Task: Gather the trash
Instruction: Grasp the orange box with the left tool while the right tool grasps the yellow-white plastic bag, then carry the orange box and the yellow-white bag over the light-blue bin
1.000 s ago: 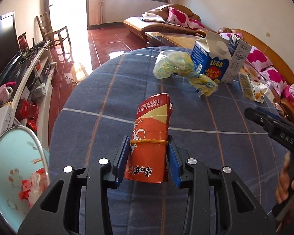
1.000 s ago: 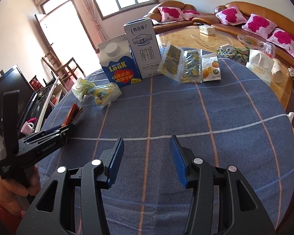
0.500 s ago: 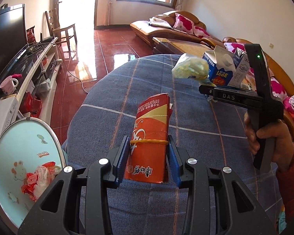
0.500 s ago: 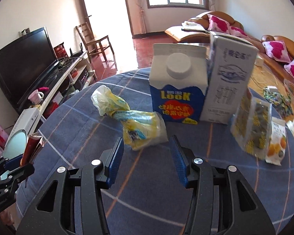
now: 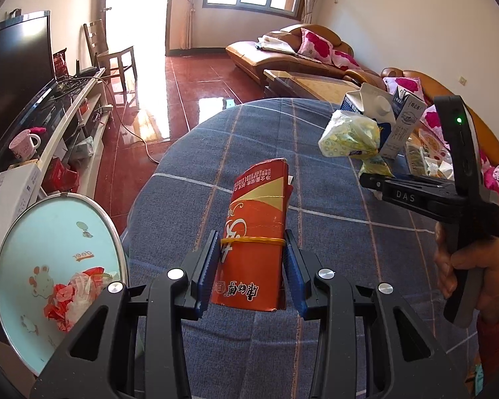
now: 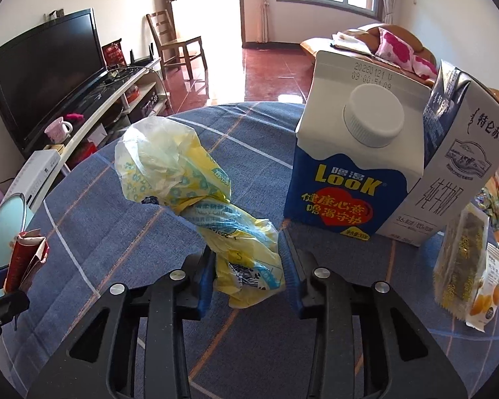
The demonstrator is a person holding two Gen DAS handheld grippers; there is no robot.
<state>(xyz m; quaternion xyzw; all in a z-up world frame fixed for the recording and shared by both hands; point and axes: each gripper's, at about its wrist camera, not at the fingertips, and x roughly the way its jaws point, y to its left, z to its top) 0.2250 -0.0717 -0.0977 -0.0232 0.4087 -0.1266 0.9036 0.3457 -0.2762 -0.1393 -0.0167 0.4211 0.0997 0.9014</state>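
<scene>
Left gripper (image 5: 249, 262) clamps red carton (image 5: 254, 239) over table's (image 5: 332, 232) near-left edge. Right gripper (image 6: 248, 266) closing around crumpled yellow bag (image 6: 246, 259) mid-table, beside Look carton (image 6: 346, 179). I'd squeeze bag's thick end fully before lifting.

Two wrist fisheye views, each angled down along its own fingers over the table (image 5: 332, 173).
Left view sits close above the near table edge, facing the sofa and window. Right view sits close to the blue milk carton (image 6: 346, 169), facing the television side. Both share the checked tablecloth, yellow plastic bag (image 6: 196, 193), cartons, and red carton (image 5: 259, 232).
</scene>
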